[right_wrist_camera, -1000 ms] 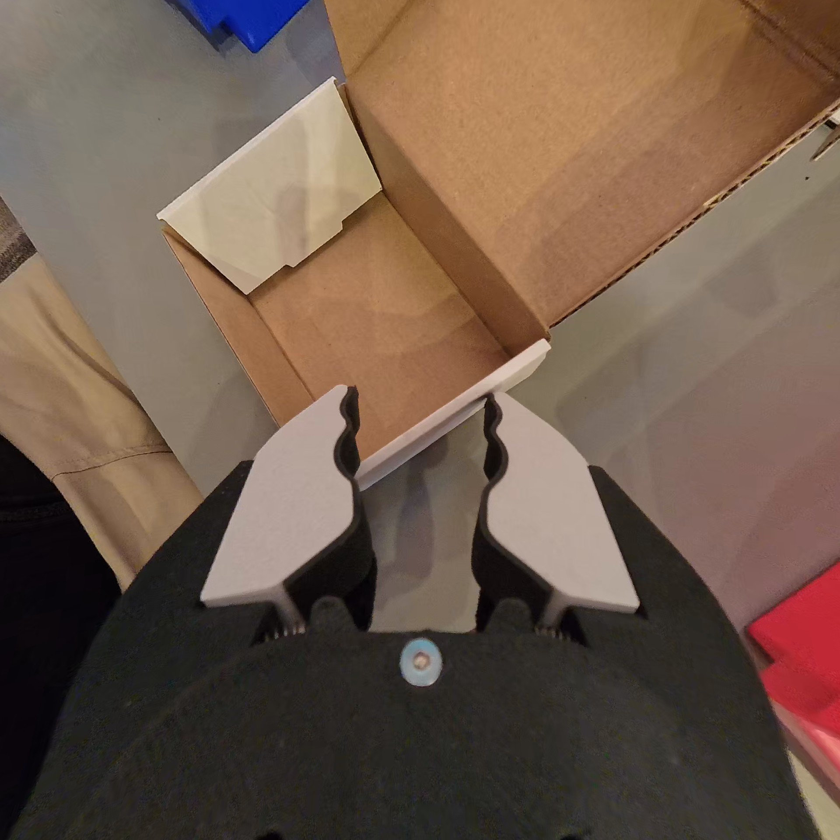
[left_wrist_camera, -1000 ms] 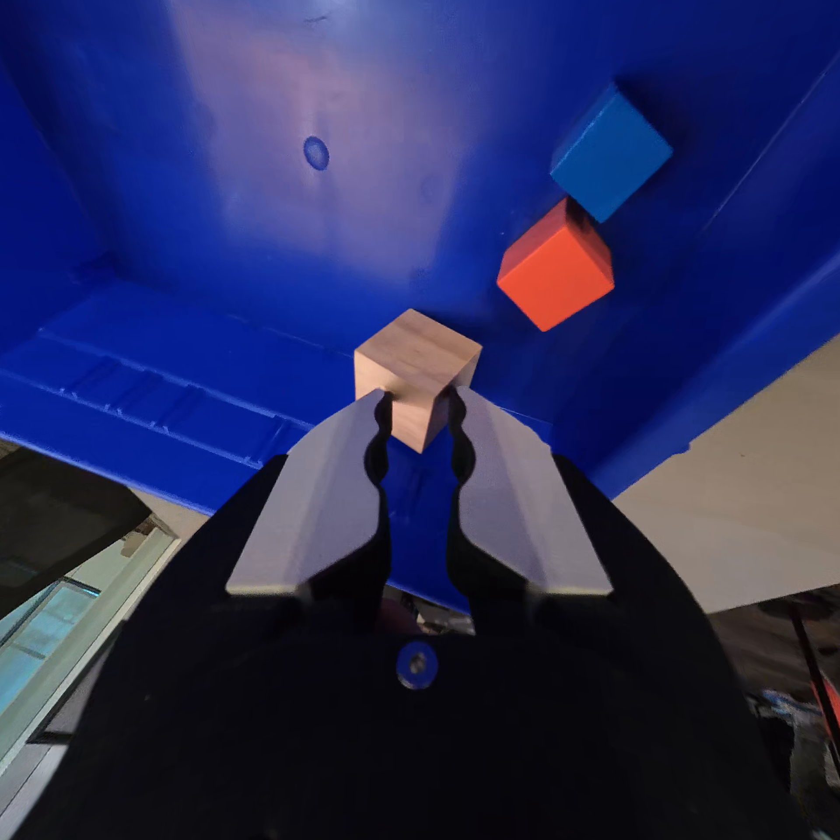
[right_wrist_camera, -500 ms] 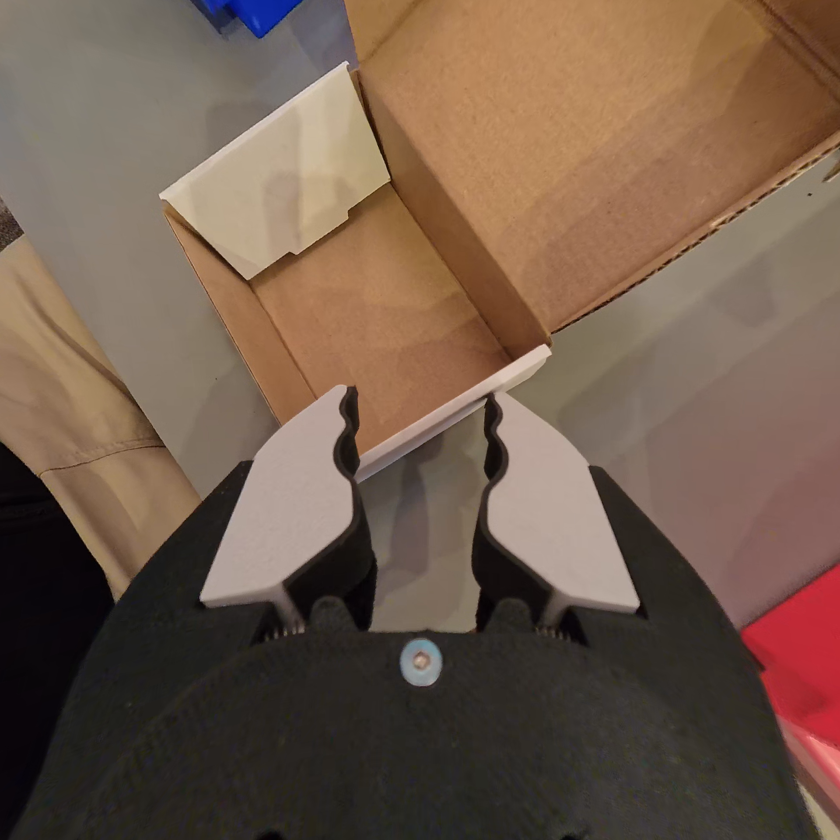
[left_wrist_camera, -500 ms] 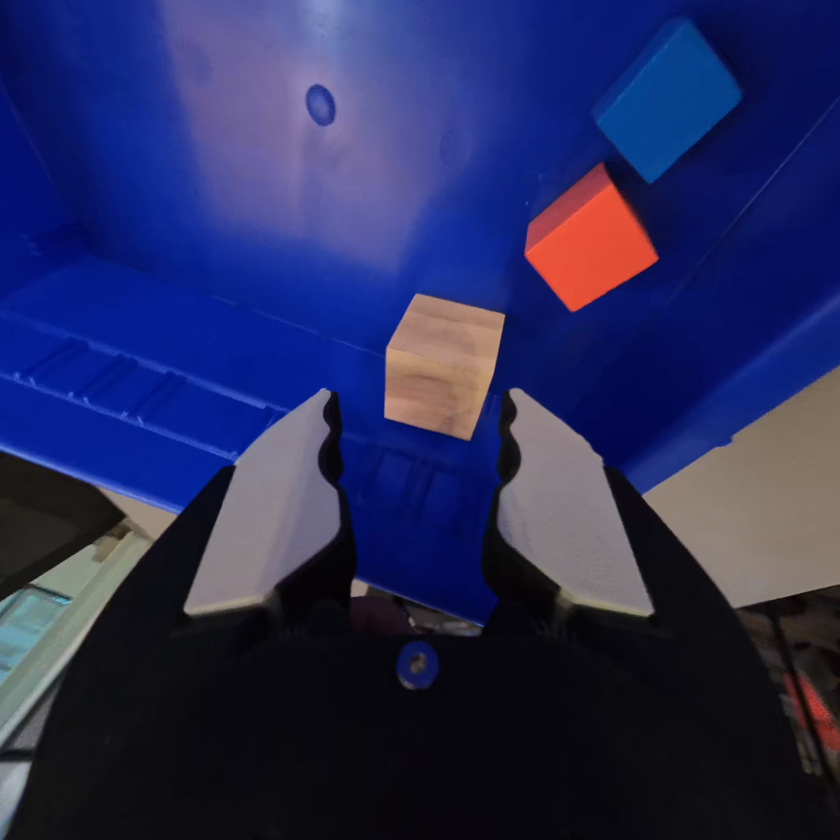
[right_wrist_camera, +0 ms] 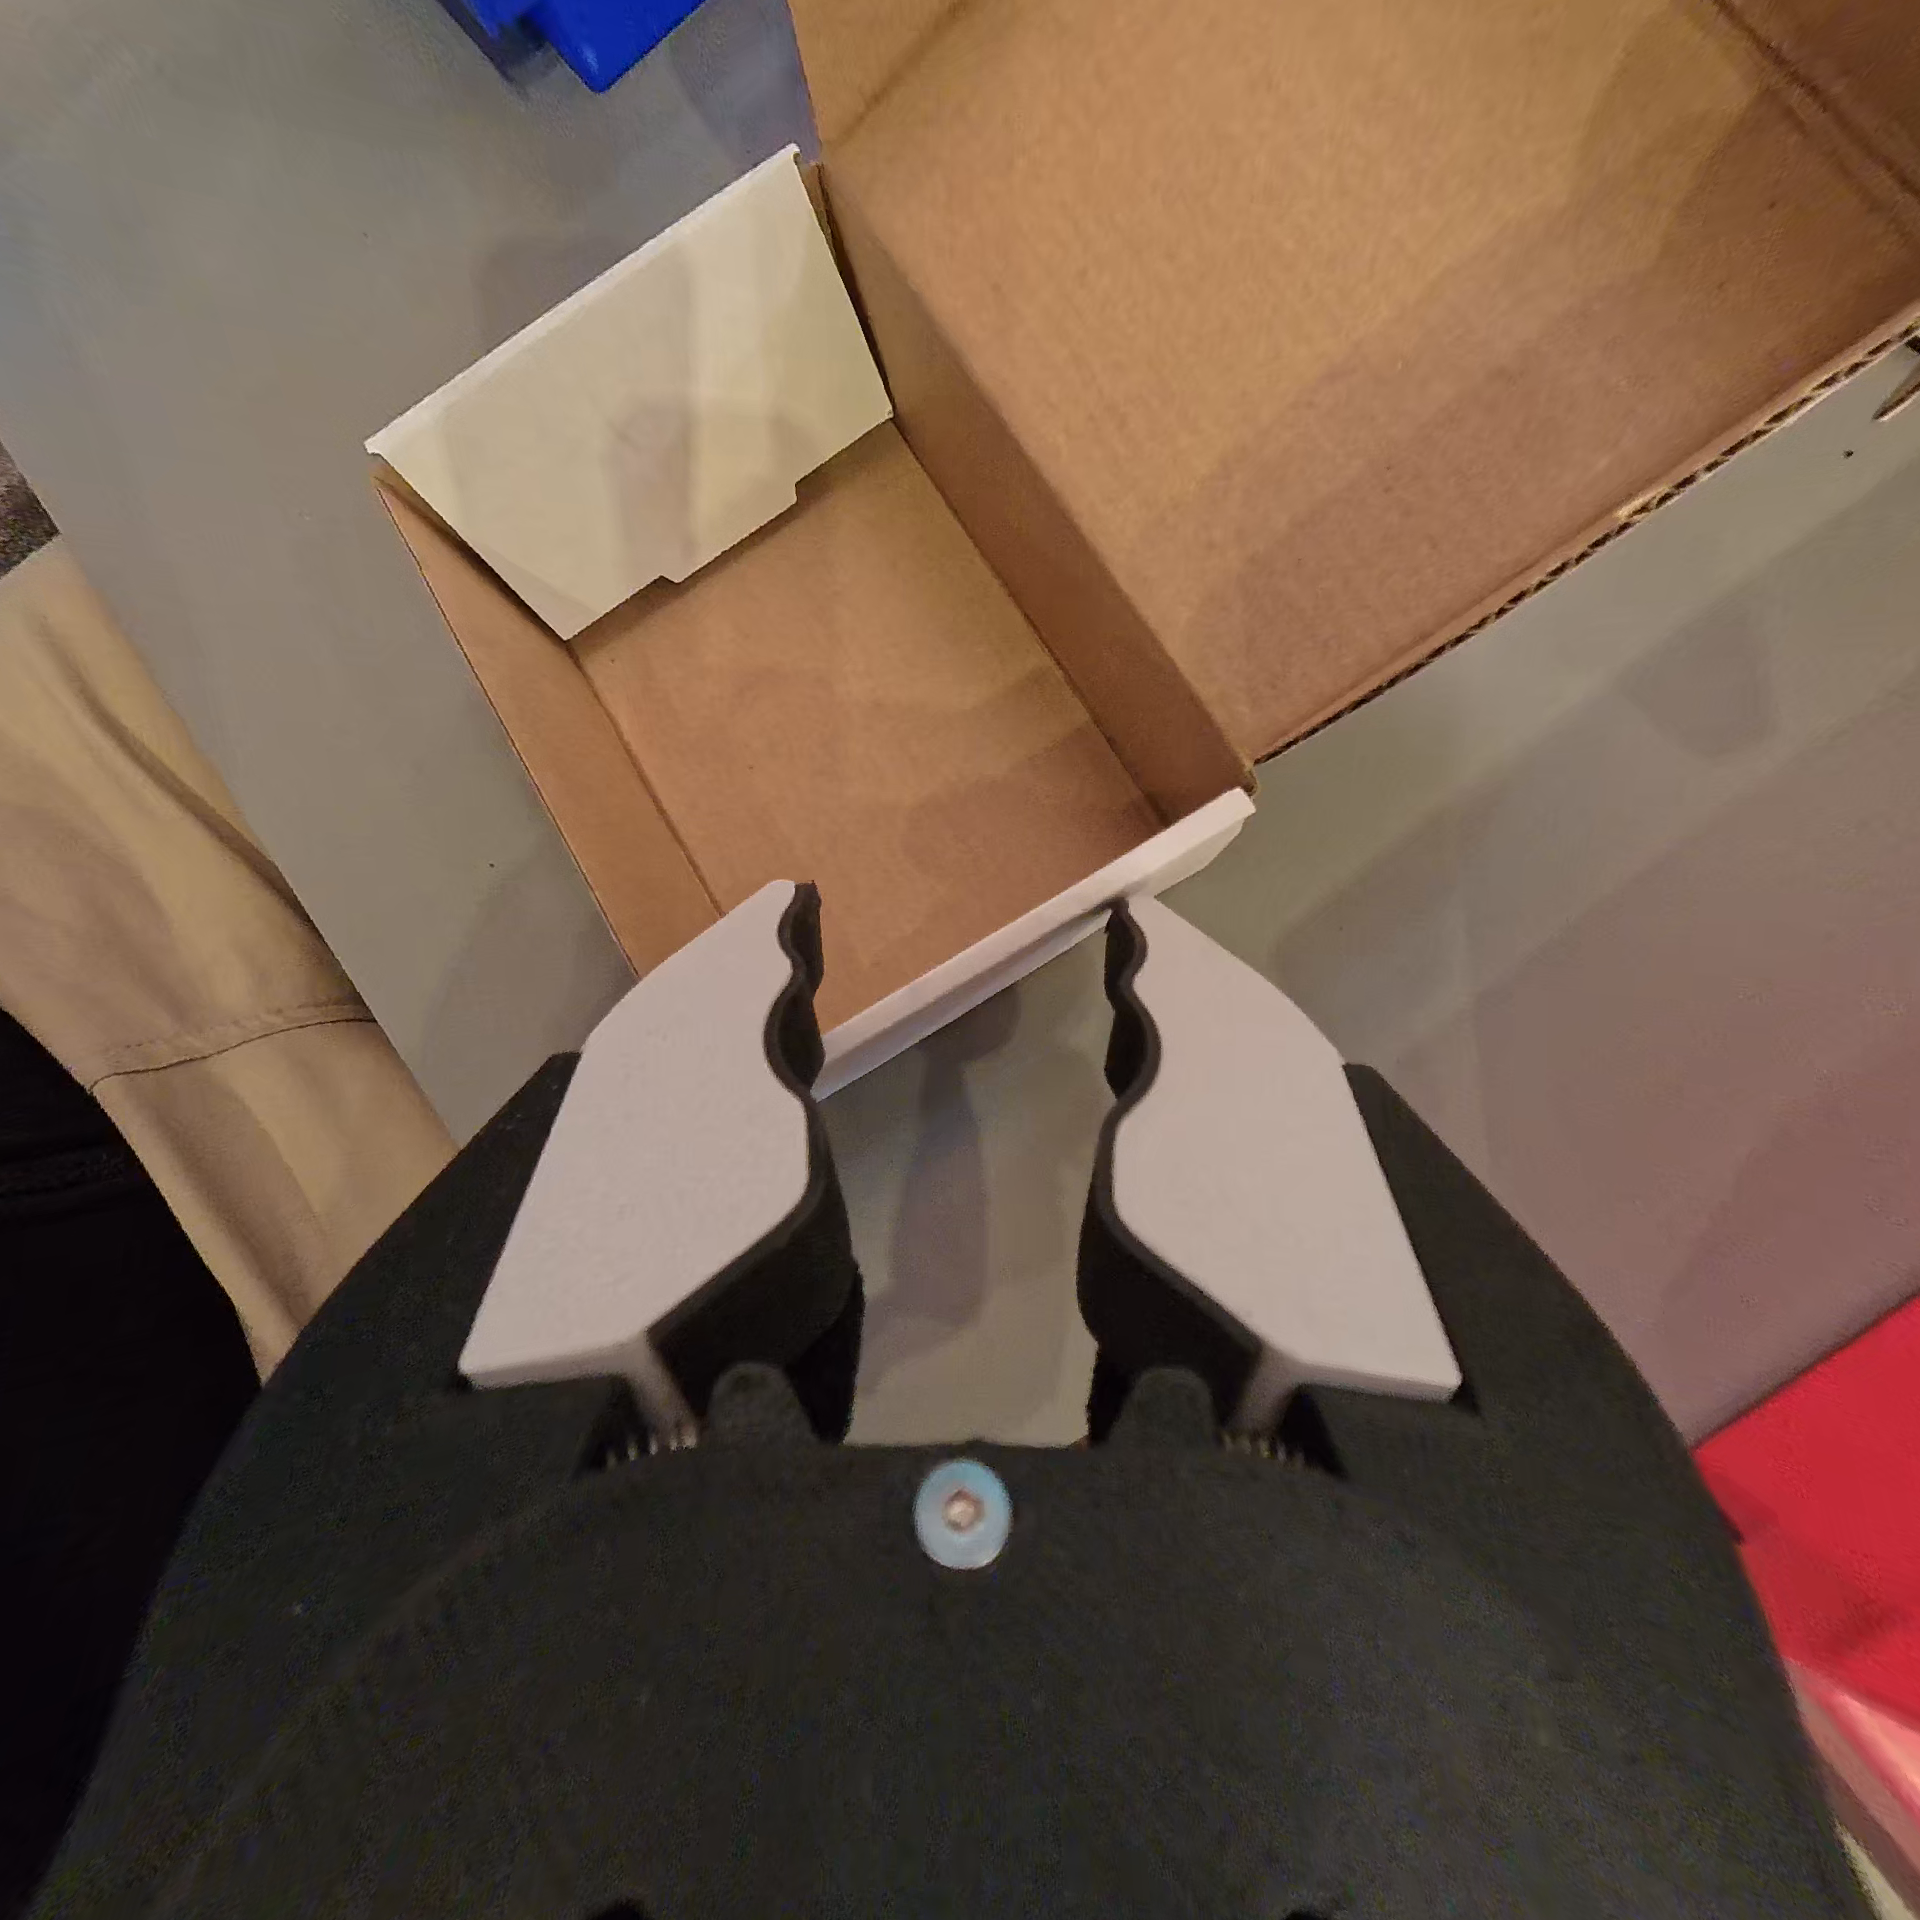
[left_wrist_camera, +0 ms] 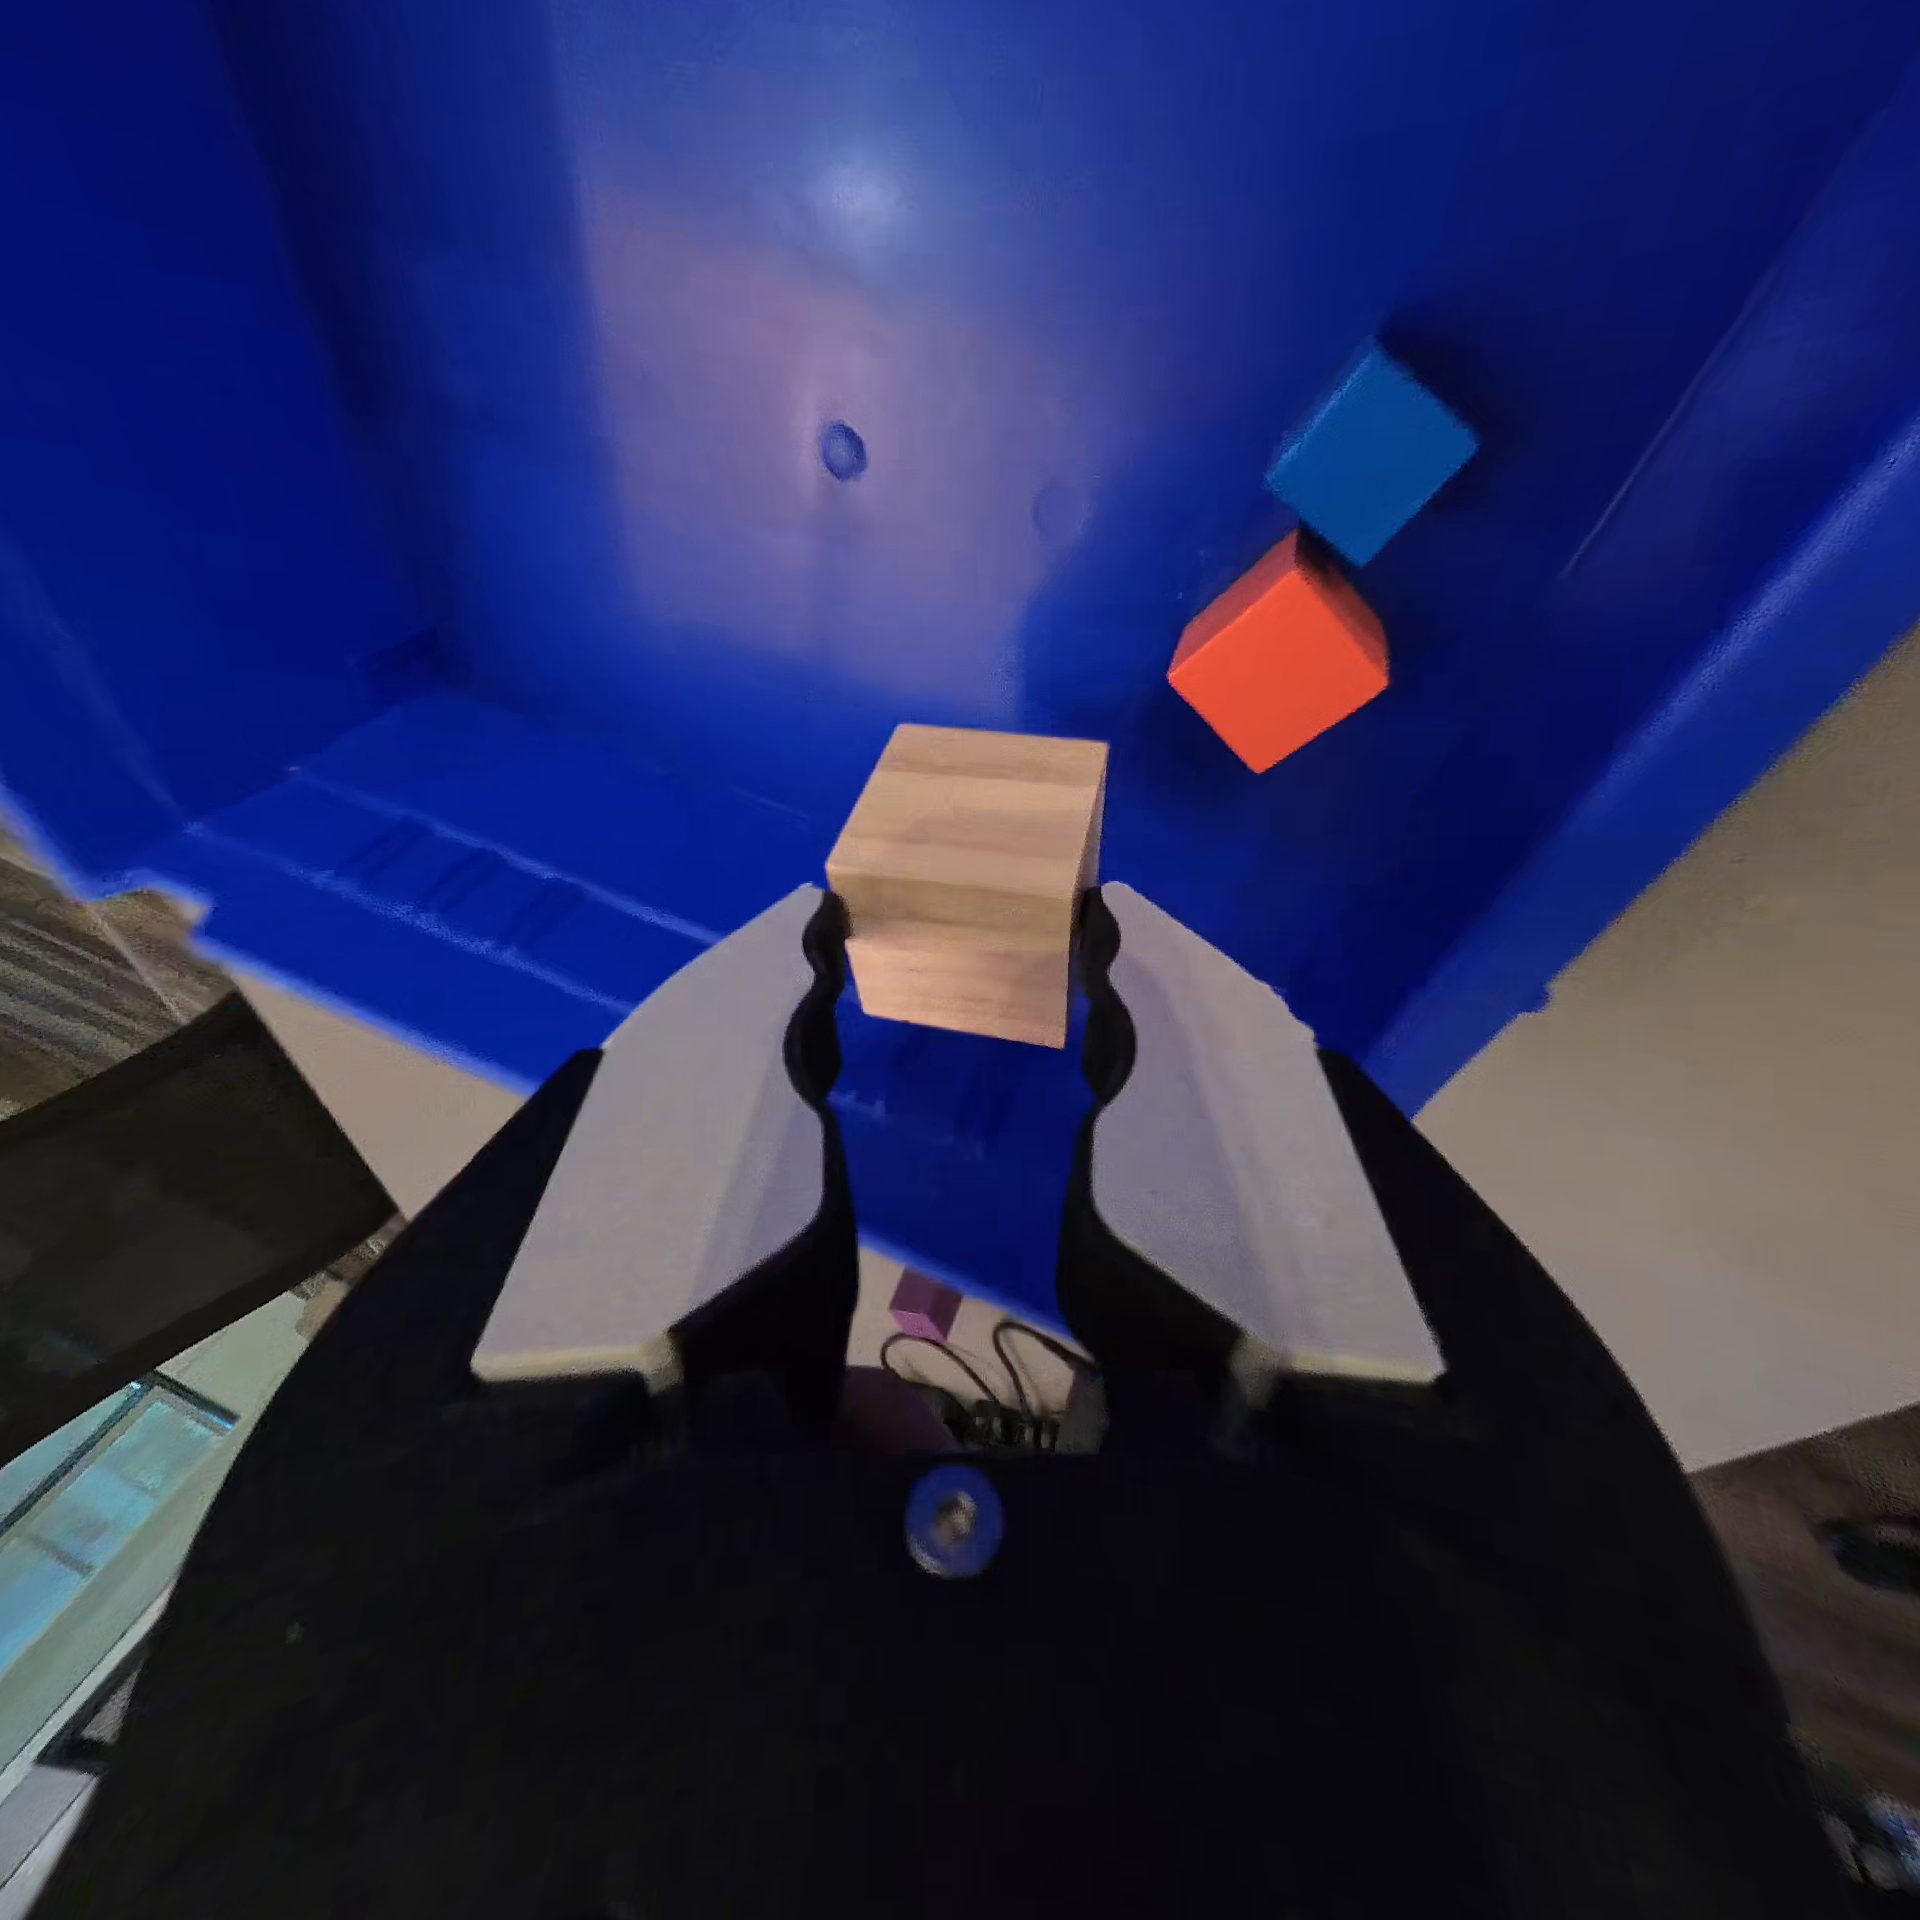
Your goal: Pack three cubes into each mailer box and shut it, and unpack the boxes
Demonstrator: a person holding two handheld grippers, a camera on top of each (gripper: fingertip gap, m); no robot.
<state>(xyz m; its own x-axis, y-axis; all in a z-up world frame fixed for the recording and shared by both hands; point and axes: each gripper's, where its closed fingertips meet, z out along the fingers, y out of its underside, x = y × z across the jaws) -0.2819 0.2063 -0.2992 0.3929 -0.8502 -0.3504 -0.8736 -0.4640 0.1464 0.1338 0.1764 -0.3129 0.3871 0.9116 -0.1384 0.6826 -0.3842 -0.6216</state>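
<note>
In the left wrist view my left gripper point(left_wrist_camera: 956, 914) is shut on a plain wooden cube point(left_wrist_camera: 966, 831), its fingertips on two opposite faces, over the near part of a blue bin point(left_wrist_camera: 727, 312). A red cube point(left_wrist_camera: 1278, 655) and a blue cube point(left_wrist_camera: 1371, 457) lie touching on the bin floor at the right. In the right wrist view my right gripper point(right_wrist_camera: 964, 904) is open and empty, over the near white flap point(right_wrist_camera: 1039, 935) of an open cardboard mailer box point(right_wrist_camera: 1039, 540). The box is empty, with its lid point(right_wrist_camera: 1351, 312) folded back.
A white side flap point(right_wrist_camera: 665, 395) stands at the box's far left corner. A corner of the blue bin point(right_wrist_camera: 592, 42) shows at the top left, a red object point(right_wrist_camera: 1829, 1507) at the right edge, and a person's beige clothing point(right_wrist_camera: 135, 831) at the left. The box stands on a grey table point(right_wrist_camera: 1558, 935). My right gripper is the nearer one to the white side flap point(right_wrist_camera: 665, 395): about 12 cm, against 30 cm.
My left gripper let go of the wooden cube's corner, opened, then shut squarely on its faces; the bin now looks farther away. The right gripper has barely moved.
</note>
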